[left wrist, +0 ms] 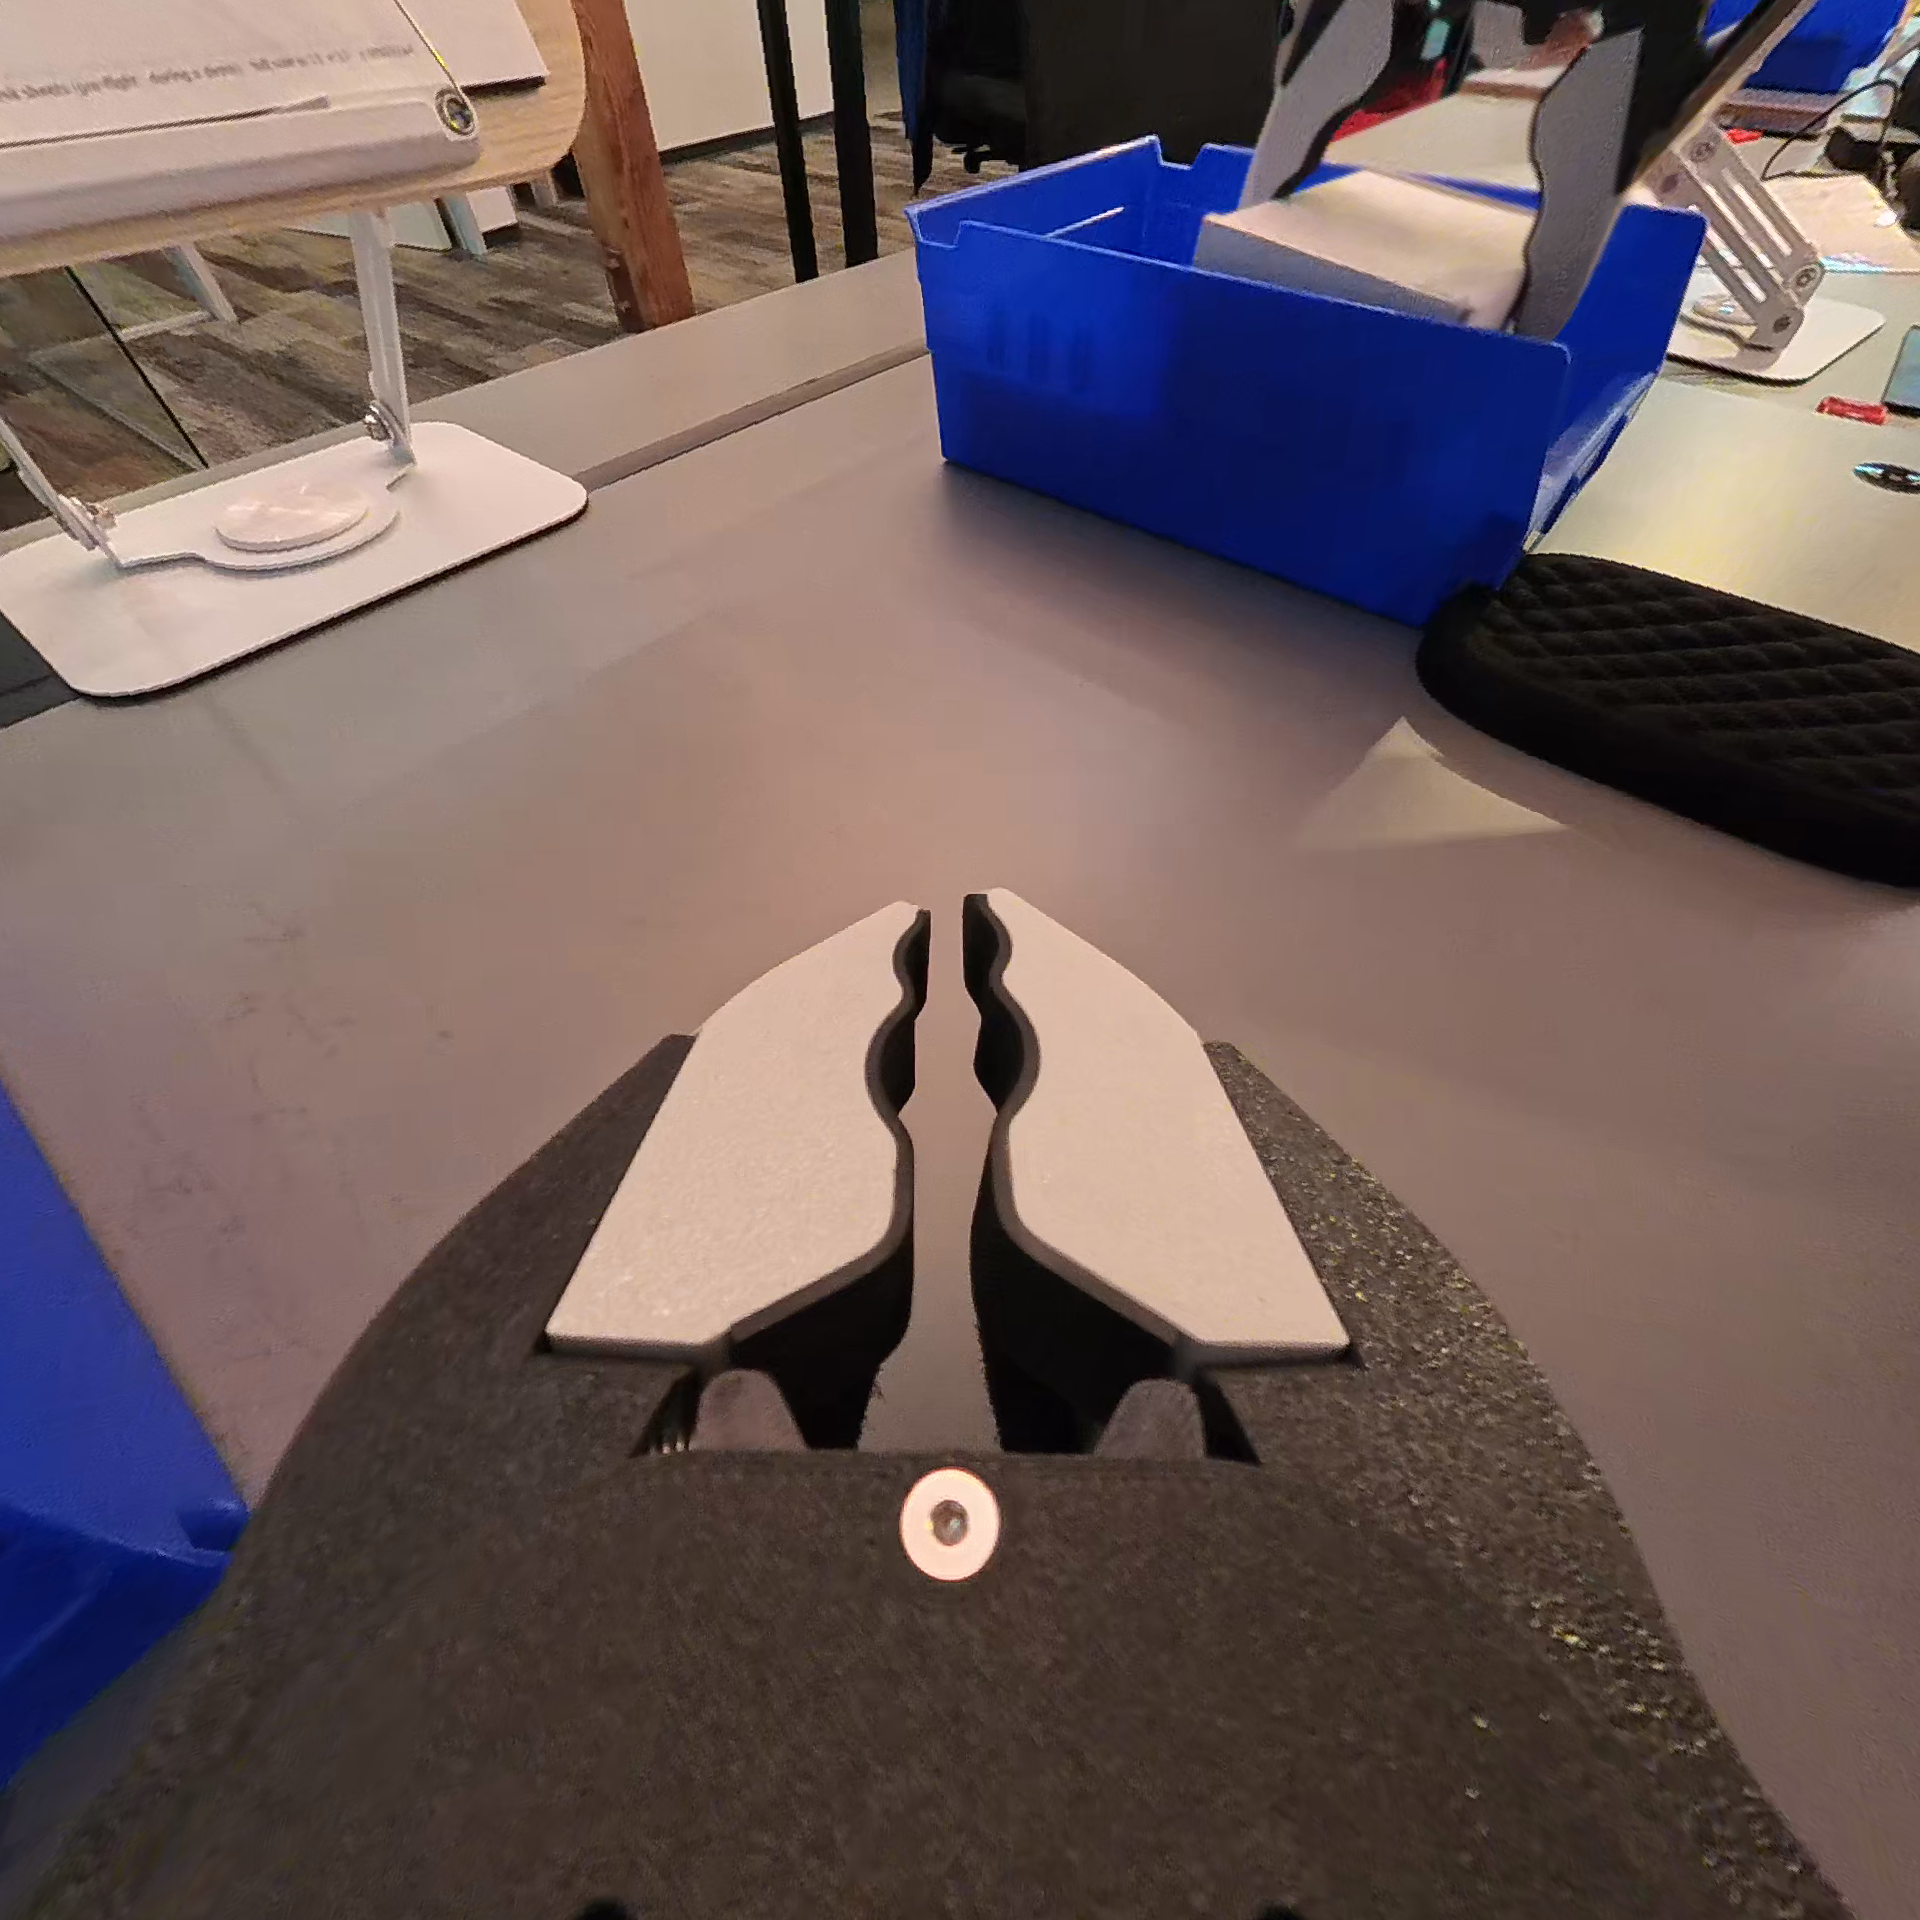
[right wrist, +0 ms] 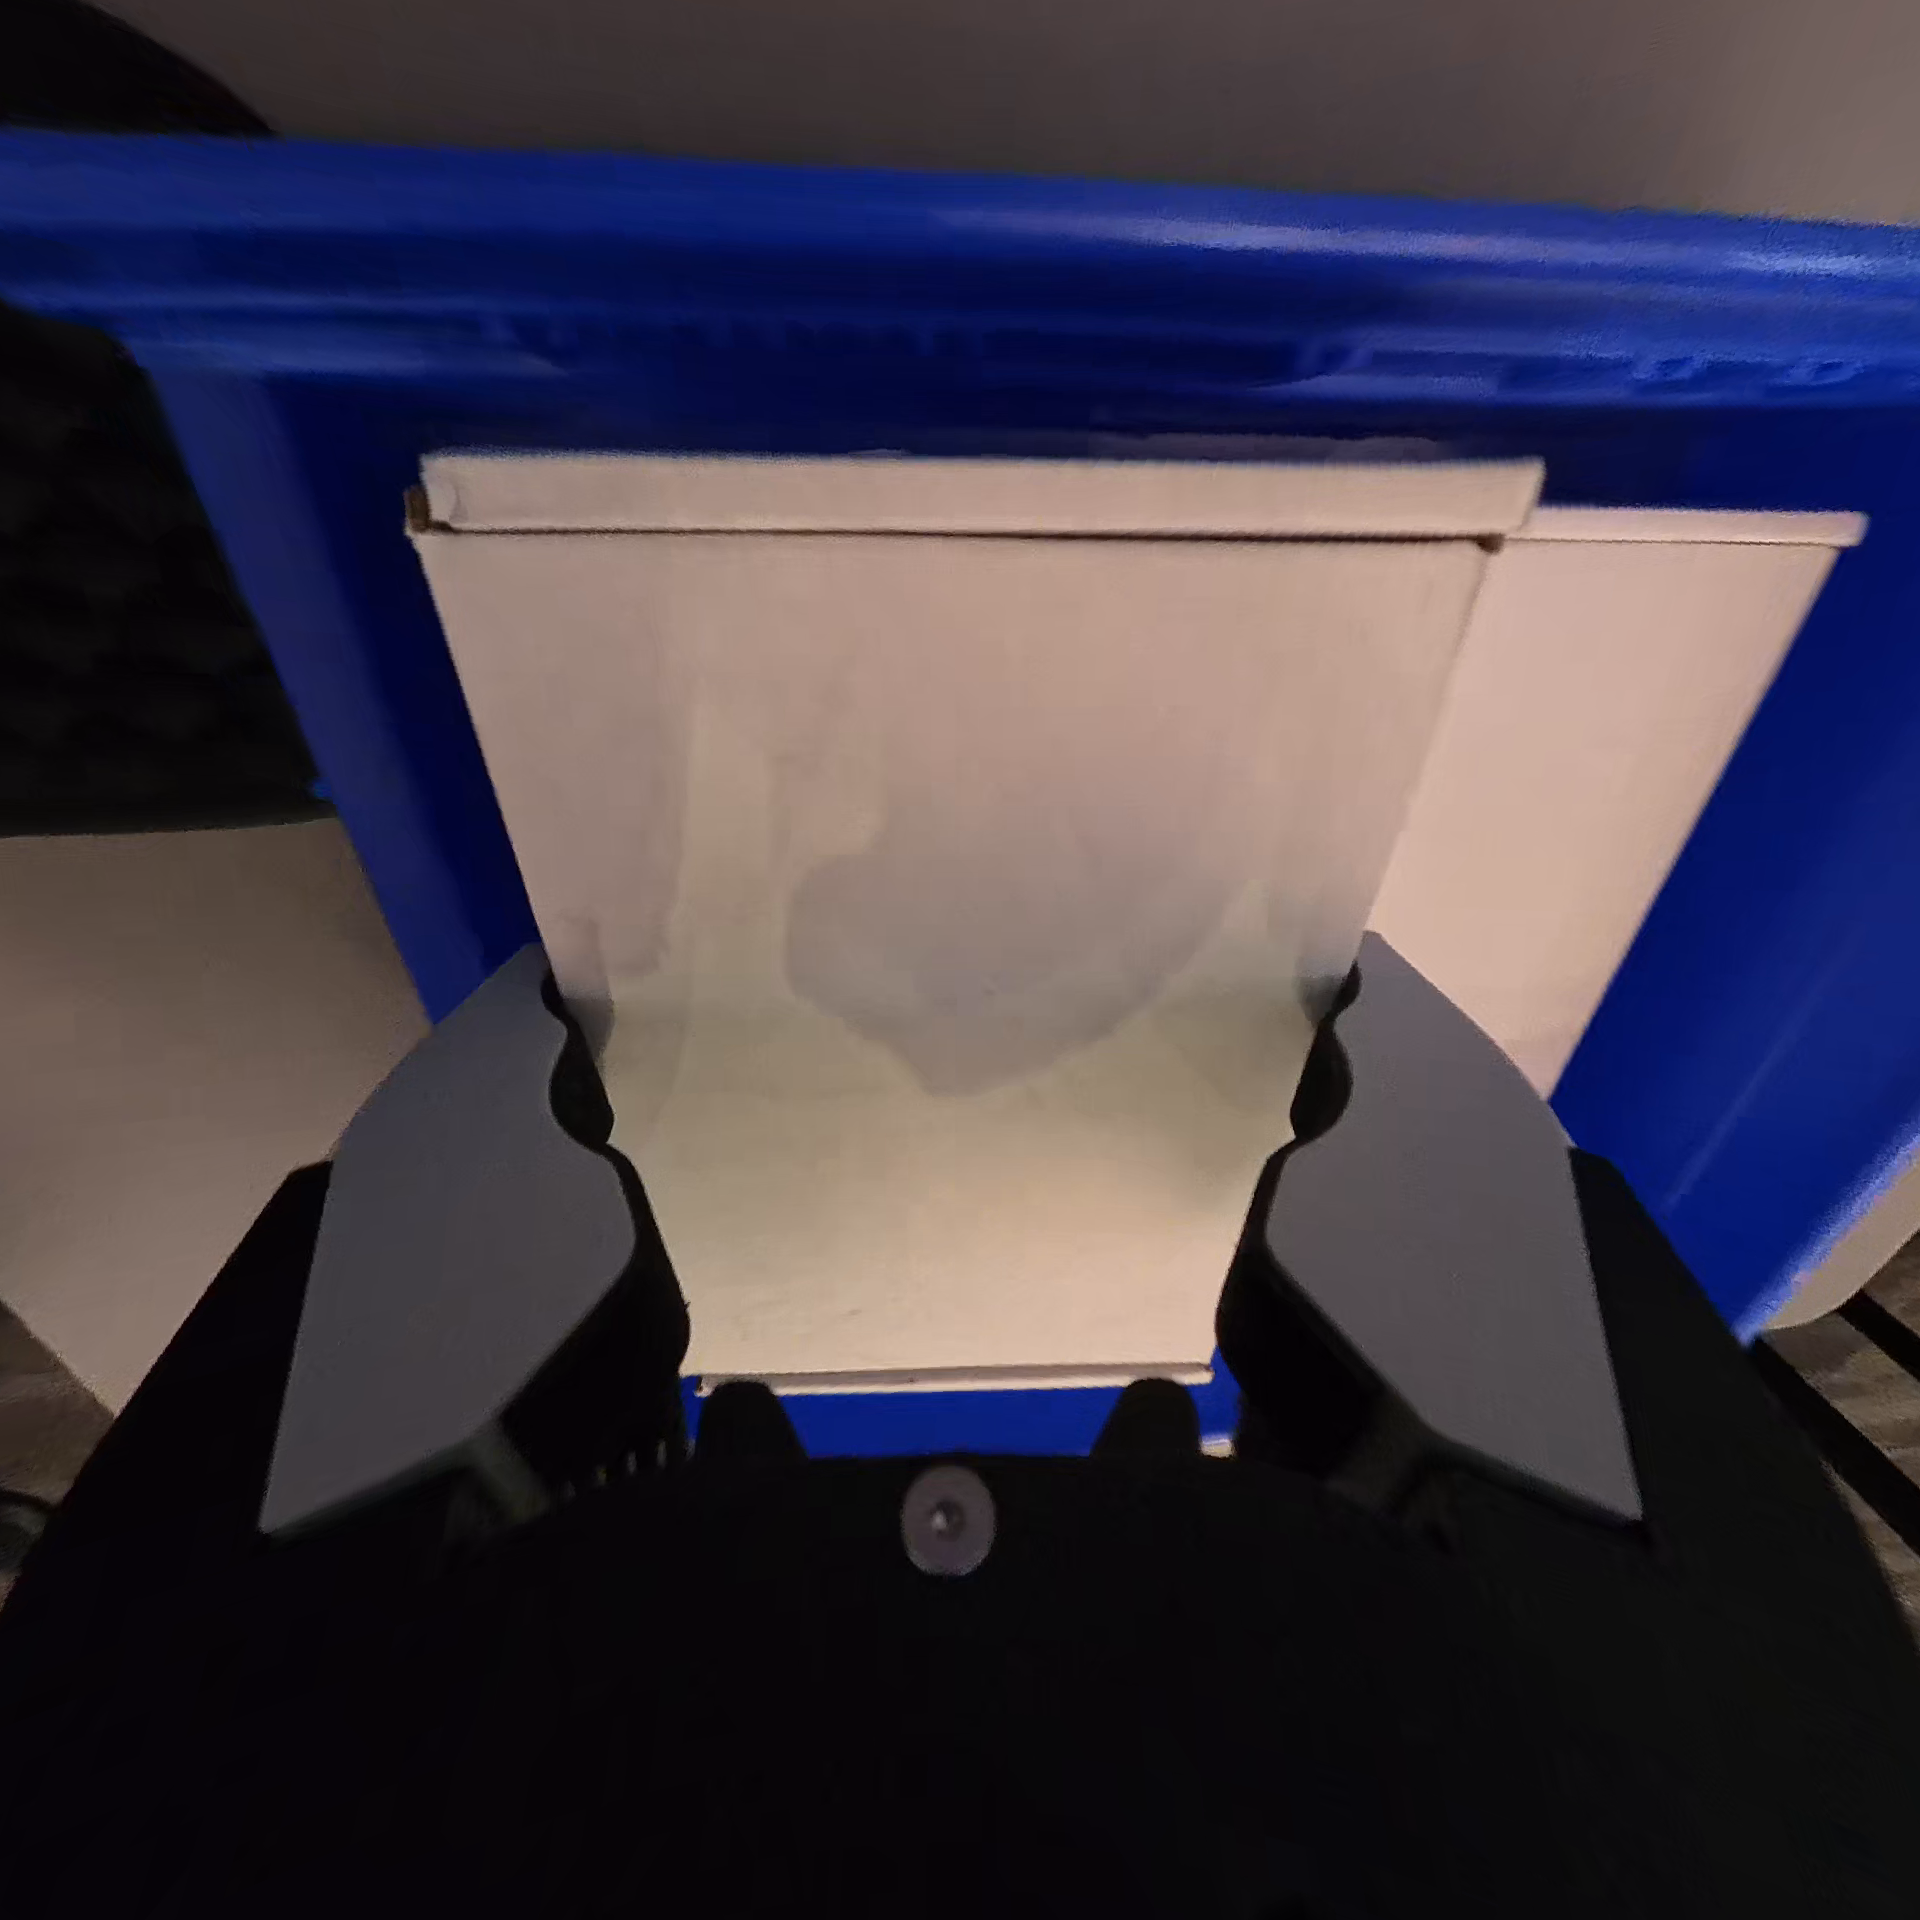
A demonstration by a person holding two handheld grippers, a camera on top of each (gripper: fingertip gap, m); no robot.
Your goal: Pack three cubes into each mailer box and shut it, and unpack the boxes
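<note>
A closed white mailer box (right wrist: 935, 748) sits inside a blue bin (right wrist: 935, 301). My right gripper (right wrist: 951, 966) spans the box, its jaws wide and pressed on its two sides. A second white mailer box (right wrist: 1621, 790) lies just right of it in the bin. In the left wrist view the same bin (left wrist: 1247, 416) stands at the far right of the grey table, with the right gripper (left wrist: 1408, 244) reaching down into it around the box (left wrist: 1340, 244). My left gripper (left wrist: 945, 909) is shut and empty, low over the table's middle. No cubes show.
A black quilted pad (left wrist: 1683, 707) lies right of the bin. A white stand base (left wrist: 291, 561) holding a board sits at the far left. Another blue bin's corner (left wrist: 83, 1403) is at the near left. The table edge (left wrist: 727, 374) runs behind. Across from one pair of fingers to the other is roughly 40 centimetres.
</note>
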